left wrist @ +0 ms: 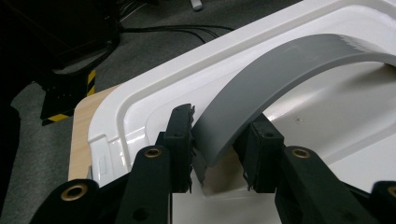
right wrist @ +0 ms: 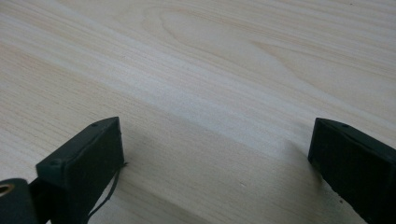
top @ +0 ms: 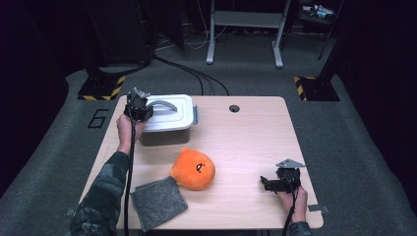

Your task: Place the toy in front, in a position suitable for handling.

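Note:
A white lidded box (top: 172, 120) stands at the table's back left, with an arched grey handle (top: 164, 104) on its lid (left wrist: 140, 116). My left gripper (top: 142, 112) is at the handle's left end. In the left gripper view its jaws (left wrist: 219, 126) press both sides of the grey handle (left wrist: 280, 65) close to its base. My right gripper (top: 264, 183) rests low at the table's front right, pointing left. Its jaws (right wrist: 217, 140) stand wide open over bare wood, holding nothing.
An orange plush toy (top: 194, 169) lies in the middle front of the wooden table (top: 246, 142). A grey cloth (top: 158, 202) lies at the front left edge. A small round hole (top: 234, 108) is near the back edge. Cables and stands sit on the floor beyond.

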A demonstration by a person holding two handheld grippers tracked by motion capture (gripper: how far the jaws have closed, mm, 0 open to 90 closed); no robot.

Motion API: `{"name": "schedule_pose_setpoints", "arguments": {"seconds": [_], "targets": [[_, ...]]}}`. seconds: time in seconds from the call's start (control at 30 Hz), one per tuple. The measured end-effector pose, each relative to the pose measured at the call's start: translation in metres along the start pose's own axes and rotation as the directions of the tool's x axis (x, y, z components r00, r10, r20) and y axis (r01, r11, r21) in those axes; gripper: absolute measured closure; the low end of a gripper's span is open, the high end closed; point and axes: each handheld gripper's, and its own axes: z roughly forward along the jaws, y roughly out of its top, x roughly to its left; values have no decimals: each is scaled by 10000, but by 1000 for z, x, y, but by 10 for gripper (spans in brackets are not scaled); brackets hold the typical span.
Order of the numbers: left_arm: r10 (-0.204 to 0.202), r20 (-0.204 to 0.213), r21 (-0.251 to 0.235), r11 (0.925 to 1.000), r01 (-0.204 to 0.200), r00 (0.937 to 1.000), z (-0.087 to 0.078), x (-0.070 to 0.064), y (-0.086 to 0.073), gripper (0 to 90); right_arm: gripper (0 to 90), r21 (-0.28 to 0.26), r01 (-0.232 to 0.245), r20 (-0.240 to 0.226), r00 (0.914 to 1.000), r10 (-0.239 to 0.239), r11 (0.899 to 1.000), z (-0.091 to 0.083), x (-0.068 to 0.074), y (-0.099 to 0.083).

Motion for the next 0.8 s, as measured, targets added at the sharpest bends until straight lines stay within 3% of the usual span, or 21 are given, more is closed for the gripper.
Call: {"name": "schedule_pose_setpoints", "arguments": {"seconds": [0.13, 0.17, 0.2, 0.27, 0.4, 0.53, 0.63, 0.67, 0.8], "targets": [[-98, 40, 3, 10000, 97, 9999, -1, 2, 0, 612, 26, 0, 2, -1, 10000, -2, 10000, 0, 0, 0], [-249, 214, -81, 9997, 251, 9995, -1, 4, -1, 564, 26, 7, 4, 4, 10000, -4, 10000, 0, 0, 0], [-194, 239, 57, 9998, 192, 9995, -4, 6, -2, 429, 26, 1, 7, -1, 10000, -7, 10000, 0, 0, 0], [-141, 280, 99, 9999, 139, 9995, -6, 7, -2, 401, 26, 10, 7, 4, 10000, -7, 10000, 0, 0, 0], [-97, 384, -189, 9998, 104, 9992, -22, 13, 0, 217, 26, -3, -18, 46, 10000, 18, 10000, 0, 0, 0], [-130, 663, -331, 9993, 152, 9977, -41, 17, -1, 151, 26, 4, -27, 31, 10000, 27, 10000, 0, 0, 0], [-365, 973, -546, 9976, 419, 9946, -54, 21, -5, 120, 26, 24, -81, 34, 10000, 80, 10000, 0, 0, 0], [-236, 960, -705, 9970, 304, 9951, -63, 22, -11, 116, 25, 14, -42, 39, 10000, 42, 10000, 0, 0, 0], [-258, 1197, -881, 9954, 365, 9925, -77, 23, -23, 111, 24, 21, -59, 45, 10000, 59, 10000, 0, 0, 0]]}}
